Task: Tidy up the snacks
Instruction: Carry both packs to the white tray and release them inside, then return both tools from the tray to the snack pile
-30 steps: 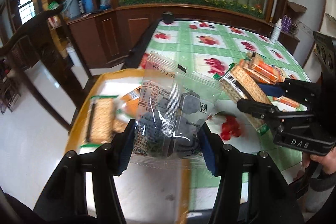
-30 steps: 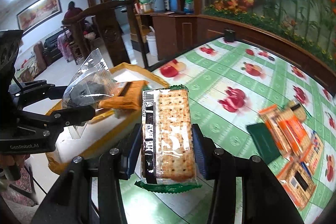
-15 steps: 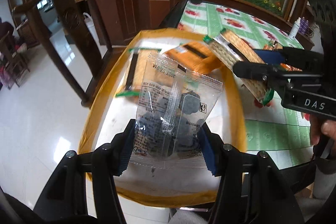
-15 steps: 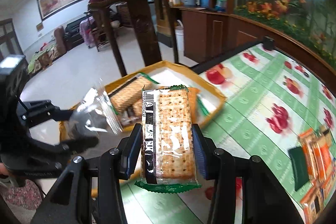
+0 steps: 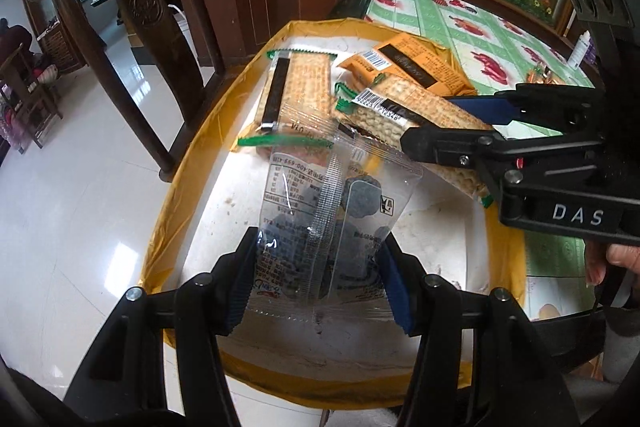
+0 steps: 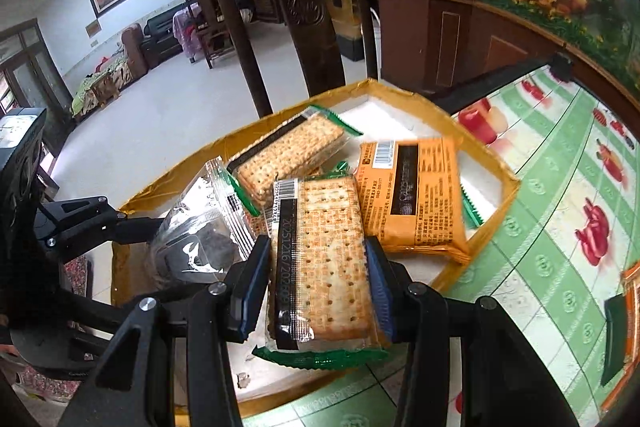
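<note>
Two snack packets, carried over the box

Left gripper [image 5: 316, 283] clamps clear bag [image 5: 328, 219]; right gripper [image 6: 316, 279] clamps cracker pack [image 6: 320, 259]. Both now hang over the yellow-rimmed box [image 6: 472, 123], having come across from the table [image 6: 560, 187].

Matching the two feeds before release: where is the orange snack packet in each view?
Left wrist: orange snack packet at upper centre-right, at the box's far end.
Right wrist: orange snack packet right of centre, beside the held cracker pack.
Shared landmark: the yellow-rimmed box it lies in.
</note>
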Demonstrator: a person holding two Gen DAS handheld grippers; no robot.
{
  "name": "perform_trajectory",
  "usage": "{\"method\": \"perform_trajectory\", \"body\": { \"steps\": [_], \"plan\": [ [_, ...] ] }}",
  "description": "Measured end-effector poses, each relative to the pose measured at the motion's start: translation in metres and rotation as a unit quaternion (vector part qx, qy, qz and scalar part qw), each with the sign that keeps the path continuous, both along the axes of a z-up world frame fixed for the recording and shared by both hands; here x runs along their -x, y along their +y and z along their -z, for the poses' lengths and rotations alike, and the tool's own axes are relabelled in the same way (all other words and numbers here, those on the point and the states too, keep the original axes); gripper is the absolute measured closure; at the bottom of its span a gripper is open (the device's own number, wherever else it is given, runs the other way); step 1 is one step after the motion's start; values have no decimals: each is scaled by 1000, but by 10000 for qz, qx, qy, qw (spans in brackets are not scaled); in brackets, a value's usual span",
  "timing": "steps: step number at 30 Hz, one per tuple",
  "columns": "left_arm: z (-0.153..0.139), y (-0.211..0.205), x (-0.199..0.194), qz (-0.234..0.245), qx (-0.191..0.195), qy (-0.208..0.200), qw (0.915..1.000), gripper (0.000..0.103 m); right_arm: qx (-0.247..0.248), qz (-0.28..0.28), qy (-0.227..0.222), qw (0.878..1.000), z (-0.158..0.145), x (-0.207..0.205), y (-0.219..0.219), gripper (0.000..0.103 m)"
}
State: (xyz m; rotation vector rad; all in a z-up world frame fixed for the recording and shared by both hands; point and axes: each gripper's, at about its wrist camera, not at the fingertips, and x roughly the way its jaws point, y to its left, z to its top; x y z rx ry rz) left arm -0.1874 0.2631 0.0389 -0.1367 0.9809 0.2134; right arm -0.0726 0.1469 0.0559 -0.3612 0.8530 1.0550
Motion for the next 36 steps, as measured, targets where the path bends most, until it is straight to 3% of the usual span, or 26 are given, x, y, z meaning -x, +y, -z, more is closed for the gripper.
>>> {"method": "perform_trajectory", "body": {
  "steps": [8, 12, 16, 20, 30, 36],
  "plan": [
    [8, -1, -2, -42, -219, 67, 9997, 42, 73, 8, 176, 9998, 7, 3, 1, 51],
    [8, -1, -2, -101, -289, 15, 9995, 40, 46, 50, 138, 9999, 5, 9, -3, 42],
    [1, -4, -1, -164, -508, -139, 9985, 24, -74, 55, 10, 10000, -5, 16, -7, 39],
    [-14, -7, 3, -234, -714, -367, 9965, 15, -187, 105, -74, 9997, -14, 18, -14, 35],
    [-39, -22, -1, -193, -797, -645, 9945, 15, -430, 492, -129, 9978, -24, 4, -43, 34],
    [-50, -44, -19, 13, -587, -808, 9950, 15, -481, 908, -14, 9947, -20, -12, -74, 34]
  ]
}}
